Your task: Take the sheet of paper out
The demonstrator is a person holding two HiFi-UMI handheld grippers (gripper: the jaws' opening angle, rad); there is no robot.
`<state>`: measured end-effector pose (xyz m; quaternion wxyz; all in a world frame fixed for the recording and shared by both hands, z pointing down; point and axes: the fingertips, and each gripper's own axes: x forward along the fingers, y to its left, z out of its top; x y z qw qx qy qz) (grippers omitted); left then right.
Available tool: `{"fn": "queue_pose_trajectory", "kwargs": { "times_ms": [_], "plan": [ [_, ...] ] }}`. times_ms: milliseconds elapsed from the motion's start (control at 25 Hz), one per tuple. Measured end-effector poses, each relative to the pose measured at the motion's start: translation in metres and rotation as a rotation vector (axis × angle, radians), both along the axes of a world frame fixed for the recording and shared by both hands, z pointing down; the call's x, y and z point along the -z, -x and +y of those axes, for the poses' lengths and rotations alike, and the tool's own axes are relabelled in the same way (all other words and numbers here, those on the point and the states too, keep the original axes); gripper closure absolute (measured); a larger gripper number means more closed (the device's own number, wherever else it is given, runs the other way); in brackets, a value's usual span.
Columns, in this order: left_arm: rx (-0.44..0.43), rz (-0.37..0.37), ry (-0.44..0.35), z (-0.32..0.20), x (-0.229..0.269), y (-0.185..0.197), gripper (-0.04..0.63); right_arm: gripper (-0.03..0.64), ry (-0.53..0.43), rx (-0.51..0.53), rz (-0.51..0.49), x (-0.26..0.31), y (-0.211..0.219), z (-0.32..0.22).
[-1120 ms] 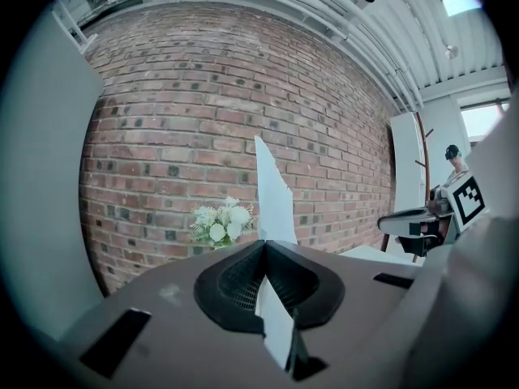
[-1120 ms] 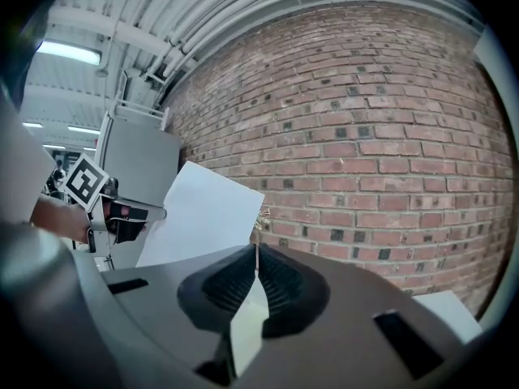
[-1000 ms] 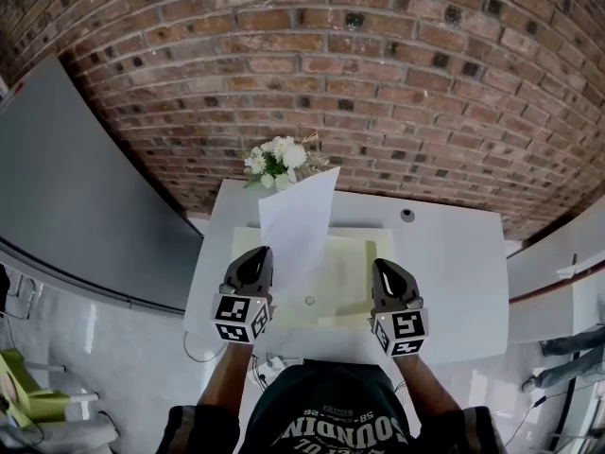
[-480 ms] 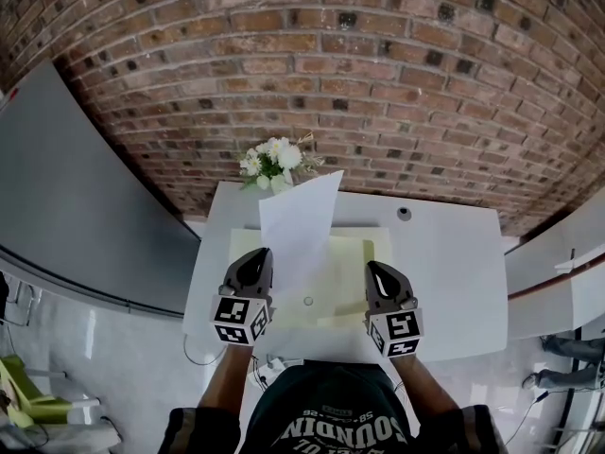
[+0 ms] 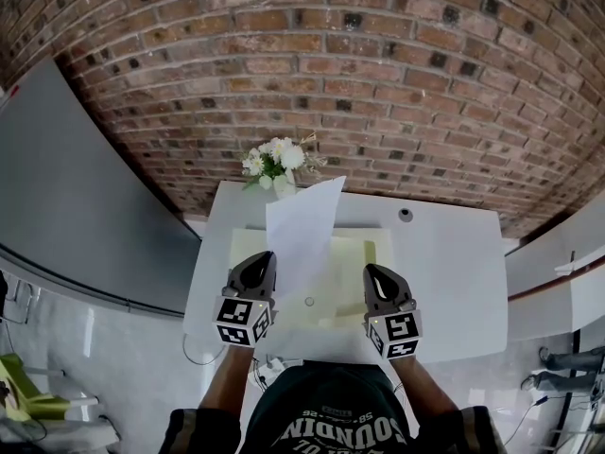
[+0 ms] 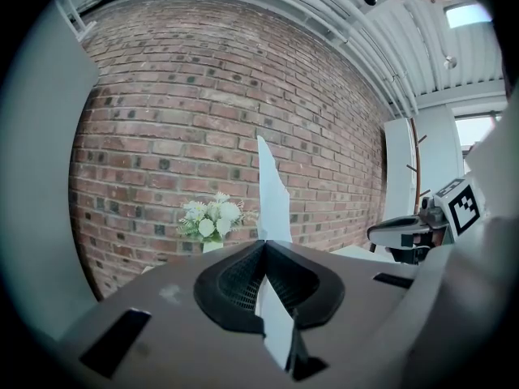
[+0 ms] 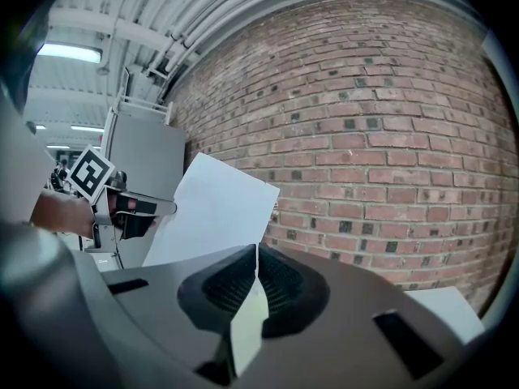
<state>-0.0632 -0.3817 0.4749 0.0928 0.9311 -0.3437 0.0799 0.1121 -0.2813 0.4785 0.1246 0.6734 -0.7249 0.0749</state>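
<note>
Most of the job looks done: the left gripper point(image 5: 257, 261), jaws clamped on the sheet point(image 5: 302, 227), holds it raised over the yellow folder point(image 5: 352, 252), whose edge the right gripper point(image 5: 376, 274) pinches; only pulling clear remains.

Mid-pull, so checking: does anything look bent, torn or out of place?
Nothing stands out. The white sheet stands uncreased and untorn, pinched near its bottom by the left gripper. The right gripper is shut on the pale yellow folder. The flowers stand upright.
</note>
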Motion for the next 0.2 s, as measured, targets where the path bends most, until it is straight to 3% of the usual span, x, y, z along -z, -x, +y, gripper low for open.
{"fn": "queue_pose_trajectory", "kwargs": {
  "times_ms": [200],
  "plan": [
    [-0.003, -0.001, 0.012, -0.0013, -0.0044, 0.0024, 0.584, 0.546, 0.002, -0.003, 0.001, -0.0015, 0.0024, -0.0015]
  ]
}}
